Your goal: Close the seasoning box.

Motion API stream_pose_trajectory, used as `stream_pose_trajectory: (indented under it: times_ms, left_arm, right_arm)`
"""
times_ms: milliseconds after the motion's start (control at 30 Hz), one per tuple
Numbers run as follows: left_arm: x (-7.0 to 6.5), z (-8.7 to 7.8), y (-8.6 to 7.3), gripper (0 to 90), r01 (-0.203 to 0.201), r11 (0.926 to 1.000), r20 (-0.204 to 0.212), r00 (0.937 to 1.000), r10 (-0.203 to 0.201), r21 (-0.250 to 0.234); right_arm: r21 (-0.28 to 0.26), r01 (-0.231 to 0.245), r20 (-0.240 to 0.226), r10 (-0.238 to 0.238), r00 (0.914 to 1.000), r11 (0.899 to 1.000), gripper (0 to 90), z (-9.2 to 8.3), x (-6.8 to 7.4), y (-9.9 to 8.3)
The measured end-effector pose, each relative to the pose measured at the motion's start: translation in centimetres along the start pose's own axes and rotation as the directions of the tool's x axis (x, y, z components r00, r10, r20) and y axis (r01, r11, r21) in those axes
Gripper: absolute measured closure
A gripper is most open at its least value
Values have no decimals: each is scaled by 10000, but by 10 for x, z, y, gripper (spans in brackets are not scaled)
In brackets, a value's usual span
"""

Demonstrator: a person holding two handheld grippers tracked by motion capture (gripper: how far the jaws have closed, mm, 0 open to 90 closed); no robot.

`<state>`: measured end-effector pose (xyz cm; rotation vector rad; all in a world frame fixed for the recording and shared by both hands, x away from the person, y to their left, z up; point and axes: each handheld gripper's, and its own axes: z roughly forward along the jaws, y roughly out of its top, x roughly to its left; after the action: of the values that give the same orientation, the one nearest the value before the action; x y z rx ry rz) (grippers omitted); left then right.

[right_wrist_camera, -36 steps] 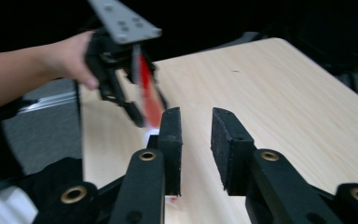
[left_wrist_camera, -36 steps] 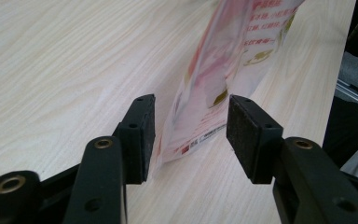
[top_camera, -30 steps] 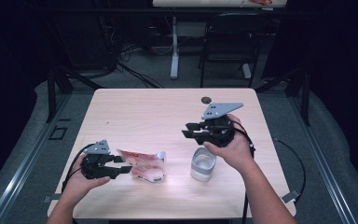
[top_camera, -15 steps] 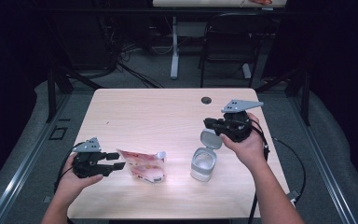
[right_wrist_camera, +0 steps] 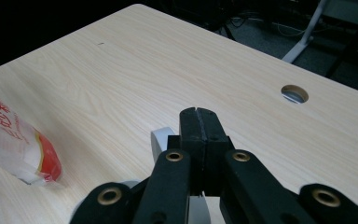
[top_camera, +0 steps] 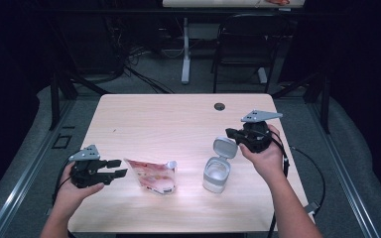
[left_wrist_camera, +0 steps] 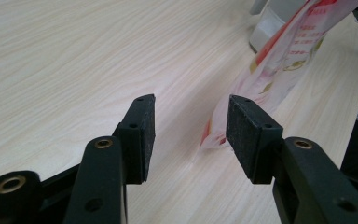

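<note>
A red-and-white plastic pouch [top_camera: 151, 174] lies on the wooden table [top_camera: 168, 124] near the front. My left gripper [top_camera: 116, 167] is open just left of it, lying level, with the pouch's corner [left_wrist_camera: 284, 60] ahead of the open jaws [left_wrist_camera: 191, 121] and nothing between the pads. To the right stands a small grey-white container [top_camera: 216, 173] with its flip lid [top_camera: 224, 147] raised. My right gripper [top_camera: 230, 134] hovers right of that lid; its jaws have just been closing and now meet [right_wrist_camera: 199, 116] with nothing between them. The lid's edge [right_wrist_camera: 161, 140] shows beneath them.
A round cable hole [top_camera: 219, 106] sits near the table's far right edge. Behind the table are a black chair [top_camera: 243, 39], a white desk leg [top_camera: 185, 54] and floor cables. A cable trails off the table's right side from my right gripper.
My right gripper has moved right and down, away from above the container, and its jaws have closed. The container's lid now stands open. The left gripper has hardly moved.
</note>
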<state>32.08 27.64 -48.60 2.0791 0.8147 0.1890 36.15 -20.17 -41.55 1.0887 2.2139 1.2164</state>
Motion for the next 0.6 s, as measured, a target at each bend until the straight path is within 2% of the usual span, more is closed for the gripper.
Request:
stream_pose_trajectory:
  times_ms: [367, 600]
  left_arm:
    - [-1, -7, 4, 526, 29, 9995, -33, 10000, -30, -318]
    - [2, -8, 2, 526, 129, 9993, -105, 9999, -133, -344]
  right_arm:
    - [93, -389, -125, 391, 9992, 9992, 900, 4, -5, -10]
    - [169, -354, -300, 359, 9989, 9992, 900, 3, -3, -13]
